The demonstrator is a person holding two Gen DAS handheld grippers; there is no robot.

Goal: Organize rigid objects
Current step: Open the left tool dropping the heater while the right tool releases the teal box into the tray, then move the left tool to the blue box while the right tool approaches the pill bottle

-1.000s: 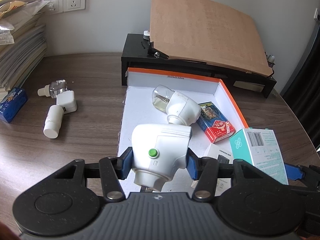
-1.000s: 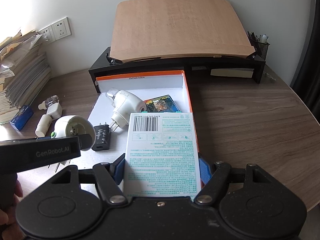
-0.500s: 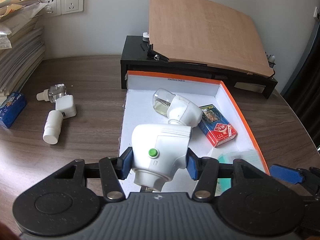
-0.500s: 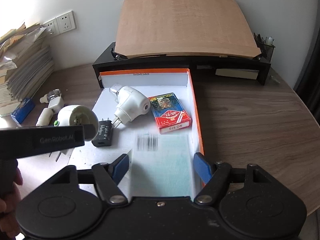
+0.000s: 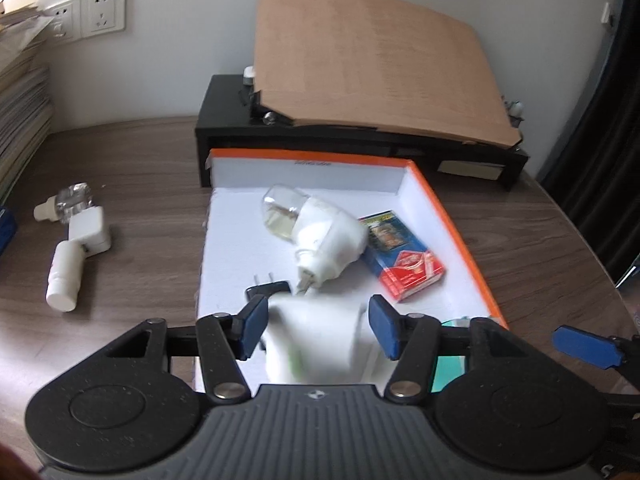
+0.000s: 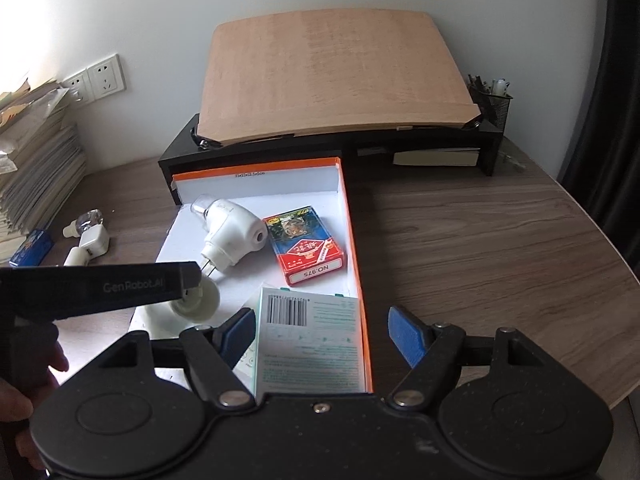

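The left gripper [image 5: 316, 326] had just been opening, its jaws clear of a blurred white plug-in [image 5: 316, 336] between them. The right gripper [image 6: 322, 330] stood spread over one teal carton [image 6: 306, 340] lying in the orange box [image 6: 352, 232], beside another white plug-in [image 6: 232, 236], one card pack [image 6: 306, 250] and one black charger [image 5: 268, 290].

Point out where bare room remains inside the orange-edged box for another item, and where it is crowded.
Free: the floor along the back wall of the box, behind the playing-card pack. Crowded: the centre, with the white plug-in device, and the near end, with the teal-and-white carton and second white device.
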